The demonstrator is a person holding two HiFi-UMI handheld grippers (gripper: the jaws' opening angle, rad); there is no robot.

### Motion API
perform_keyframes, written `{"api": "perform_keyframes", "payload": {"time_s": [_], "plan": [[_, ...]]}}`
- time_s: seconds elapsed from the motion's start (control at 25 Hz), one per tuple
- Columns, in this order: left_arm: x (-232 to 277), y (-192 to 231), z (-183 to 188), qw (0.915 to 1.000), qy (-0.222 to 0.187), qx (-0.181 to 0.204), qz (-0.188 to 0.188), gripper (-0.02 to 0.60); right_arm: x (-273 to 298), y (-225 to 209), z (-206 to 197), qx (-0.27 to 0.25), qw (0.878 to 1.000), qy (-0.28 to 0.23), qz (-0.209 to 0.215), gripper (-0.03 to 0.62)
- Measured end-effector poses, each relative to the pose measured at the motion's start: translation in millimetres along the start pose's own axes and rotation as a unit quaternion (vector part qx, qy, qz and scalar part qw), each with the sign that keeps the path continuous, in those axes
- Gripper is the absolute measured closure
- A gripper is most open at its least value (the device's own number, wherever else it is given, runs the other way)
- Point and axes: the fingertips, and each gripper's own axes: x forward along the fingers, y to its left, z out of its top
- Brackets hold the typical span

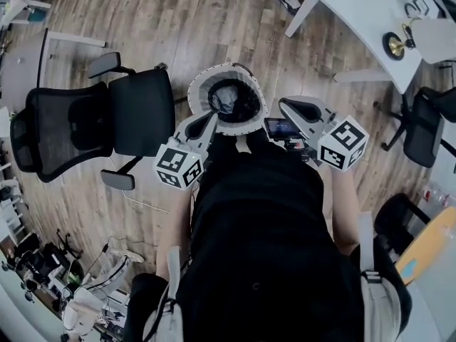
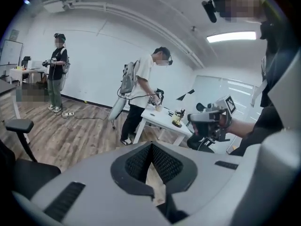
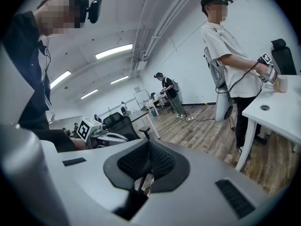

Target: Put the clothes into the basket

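Clothes (image 1: 231, 100) lie dark inside the basket (image 1: 201, 84), on the floor just ahead of you, between both claws. Your left gripper (image 1: 209, 117) is pinched closed and empty, and it looks nearer the rim. Your right gripper (image 1: 288, 105) is closed and empty too.

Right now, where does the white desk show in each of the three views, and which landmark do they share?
Head view: the white desk sits in the top right corner.
Left gripper view: the desk stands just right of centre, with a person in a white shirt at its left end.
Right gripper view: the desk runs along the right edge, that person beside it.
Shared landmark: the wood floor.
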Motion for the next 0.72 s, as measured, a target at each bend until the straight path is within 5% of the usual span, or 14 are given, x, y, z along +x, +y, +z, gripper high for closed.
{"api": "perform_keyframes", "payload": {"time_s": [0.24, 0.72], "plan": [[0, -30, 29, 0.9981, -0.043, -0.007, -0.044, 0.570, -18, 2, 5, -0.019, 1.000, -0.023, 0.002, 0.577], [3, -29, 32, 0.9979, -0.051, -0.014, -0.037, 0.569, -30, 2, 14, -0.030, 0.999, -0.037, 0.001, 0.579]]}}
